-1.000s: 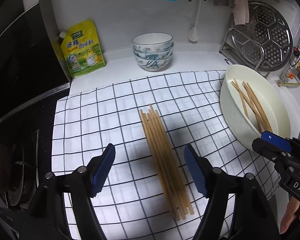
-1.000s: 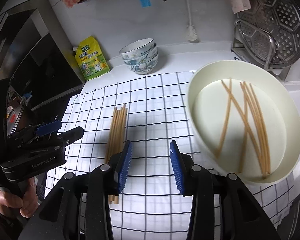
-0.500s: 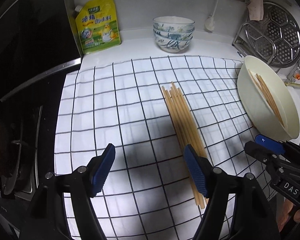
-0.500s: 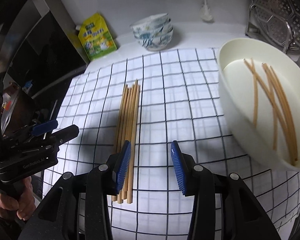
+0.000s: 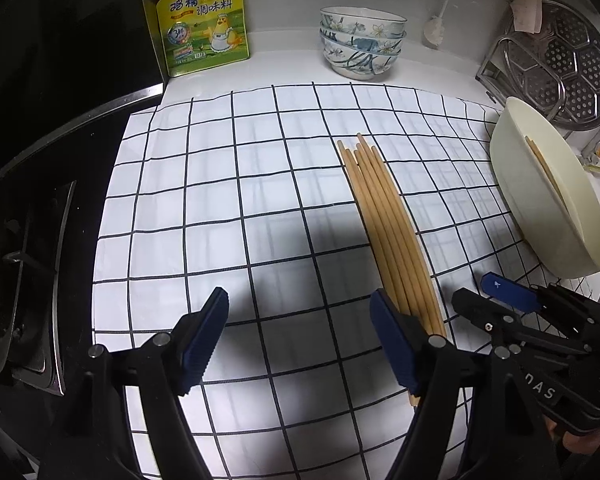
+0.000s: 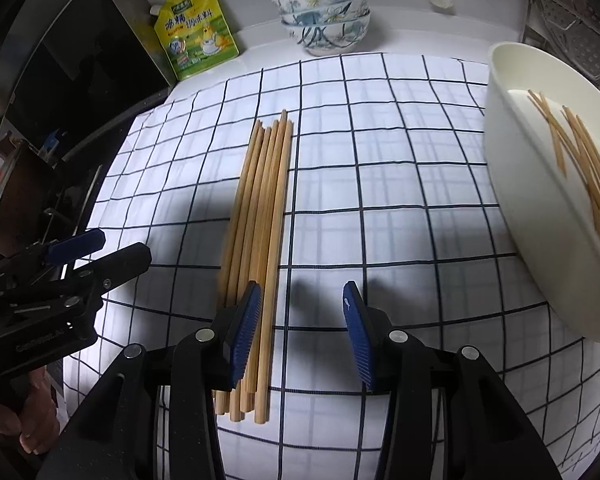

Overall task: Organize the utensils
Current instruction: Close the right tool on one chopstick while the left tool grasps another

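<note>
The left tongs hover low over the checked cloth, spread wide and empty. The chopsticks lie bundled (side by side) on the cloth. The right tongs, half open, hold nothing beside the white basin.

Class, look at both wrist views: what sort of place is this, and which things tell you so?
Most likely a home kitchen counter. A gas hob sits at the left, stacked patterned bowls and a seasoning pouch stand by the wall, and chopsticks lie on a checked cloth.
</note>
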The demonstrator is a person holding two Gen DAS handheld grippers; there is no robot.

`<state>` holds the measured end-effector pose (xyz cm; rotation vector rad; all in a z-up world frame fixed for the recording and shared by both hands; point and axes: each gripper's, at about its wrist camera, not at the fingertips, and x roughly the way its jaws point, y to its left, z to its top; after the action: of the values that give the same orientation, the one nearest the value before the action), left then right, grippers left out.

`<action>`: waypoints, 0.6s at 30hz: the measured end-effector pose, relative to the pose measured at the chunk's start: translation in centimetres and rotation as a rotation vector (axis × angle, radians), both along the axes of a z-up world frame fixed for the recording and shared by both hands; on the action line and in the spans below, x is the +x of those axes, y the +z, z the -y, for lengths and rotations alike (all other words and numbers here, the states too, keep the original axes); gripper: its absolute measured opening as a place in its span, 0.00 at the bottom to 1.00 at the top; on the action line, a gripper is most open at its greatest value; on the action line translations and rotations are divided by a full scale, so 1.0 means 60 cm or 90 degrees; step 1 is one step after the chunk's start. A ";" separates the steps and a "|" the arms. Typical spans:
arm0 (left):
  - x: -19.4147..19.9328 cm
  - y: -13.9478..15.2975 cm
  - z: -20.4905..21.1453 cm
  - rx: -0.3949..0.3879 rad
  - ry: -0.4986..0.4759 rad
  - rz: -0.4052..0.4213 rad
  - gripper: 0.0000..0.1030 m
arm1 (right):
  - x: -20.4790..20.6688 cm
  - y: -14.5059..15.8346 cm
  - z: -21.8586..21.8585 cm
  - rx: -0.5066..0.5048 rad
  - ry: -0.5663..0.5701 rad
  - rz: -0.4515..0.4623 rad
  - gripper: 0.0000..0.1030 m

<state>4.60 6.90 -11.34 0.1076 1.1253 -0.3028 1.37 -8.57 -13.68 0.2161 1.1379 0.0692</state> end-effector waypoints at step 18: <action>0.004 -0.017 0.000 -0.006 0.005 -0.017 0.70 | 0.005 -0.025 -0.020 -0.059 0.030 -0.015 0.40</action>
<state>4.82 6.93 -12.39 0.0913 1.1499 -0.3032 1.68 -7.36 -15.16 0.1083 1.1677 0.0555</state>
